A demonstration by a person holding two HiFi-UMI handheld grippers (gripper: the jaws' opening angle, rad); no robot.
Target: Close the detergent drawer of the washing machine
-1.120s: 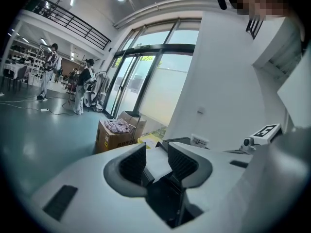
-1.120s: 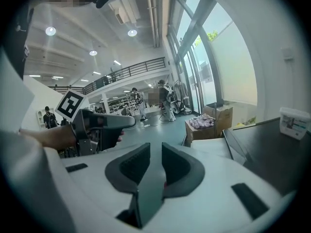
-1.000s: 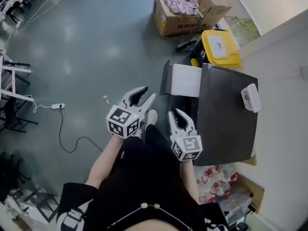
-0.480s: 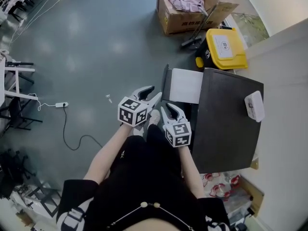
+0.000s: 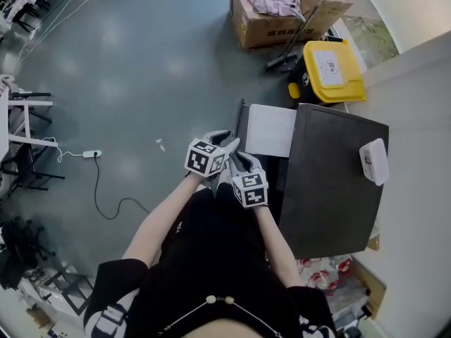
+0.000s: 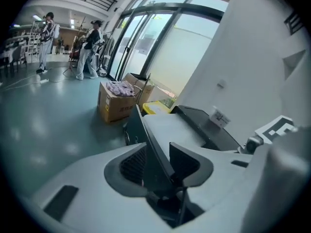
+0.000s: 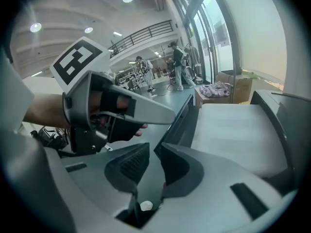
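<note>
Head view alone shows the left gripper [image 5: 227,144] and right gripper [image 5: 242,159] side by side, just beside the detergent drawer [image 5: 270,130] of the washing machine [image 5: 331,182]. The drawer is pulled out; its long axis runs from the machine toward this view's left, dark front panel [image 5: 240,118] foremost. In the left gripper view the jaws are spread, just opened, with the panel's edge in their gap; contact I cannot tell. The right jaws stand slightly apart, pinching nothing. The machine's front is hidden under its top.

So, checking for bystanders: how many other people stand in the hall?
2, both far off: one person at the left edge, a second person nearer the glass doors. Others may be hidden.
</note>
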